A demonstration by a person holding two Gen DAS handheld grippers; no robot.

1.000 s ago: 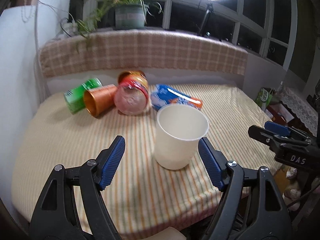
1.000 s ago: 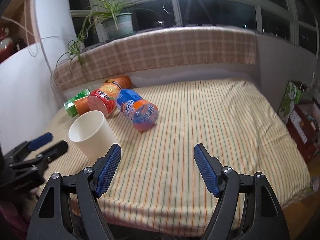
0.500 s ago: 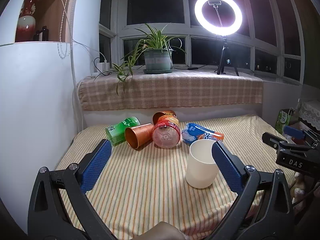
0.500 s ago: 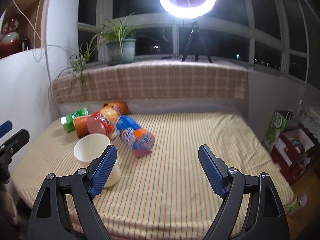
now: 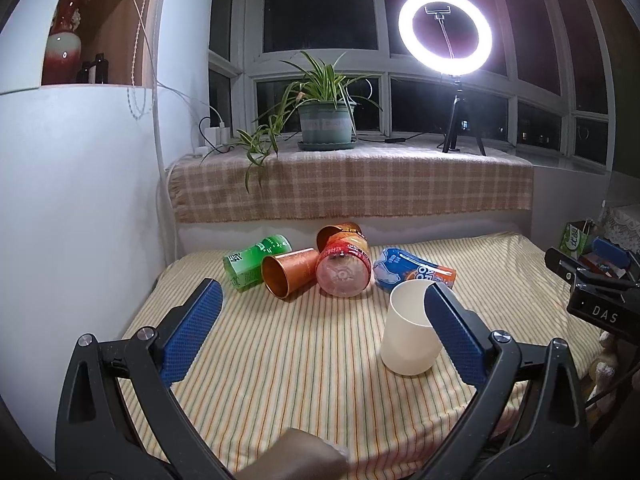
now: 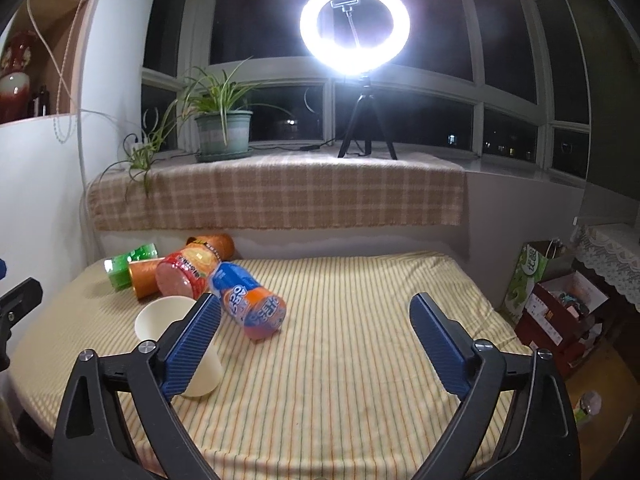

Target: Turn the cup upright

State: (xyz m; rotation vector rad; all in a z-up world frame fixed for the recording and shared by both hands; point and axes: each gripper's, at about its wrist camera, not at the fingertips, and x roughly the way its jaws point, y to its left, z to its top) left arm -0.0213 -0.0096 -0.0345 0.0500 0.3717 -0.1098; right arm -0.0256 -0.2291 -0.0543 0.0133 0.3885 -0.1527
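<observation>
A cream paper cup (image 5: 406, 330) stands upright, mouth up, on the striped tablecloth (image 5: 300, 360); it also shows in the right wrist view (image 6: 160, 318), partly behind my left finger. My left gripper (image 5: 320, 328) is open and empty, drawn back above the table's near edge, with the cup just inside its right finger (image 5: 452, 332). My right gripper (image 6: 316, 334) is open and empty over the middle of the table, right of the cup. The right gripper's body shows at the right edge of the left wrist view (image 5: 592, 284).
An orange cup (image 5: 290, 274), a green can (image 5: 256, 262), a red-orange bottle (image 5: 344, 264) and a blue-orange bottle (image 5: 416, 270) lie on their sides at the table's back left. A plant pot (image 5: 326, 124) and ring light (image 5: 444, 32) stand on the sill. Boxes (image 6: 560, 304) sit right of the table.
Both grippers have pulled back and risen away from the upright cream cup, so more of the room shows. The cup has stayed upright in place.
</observation>
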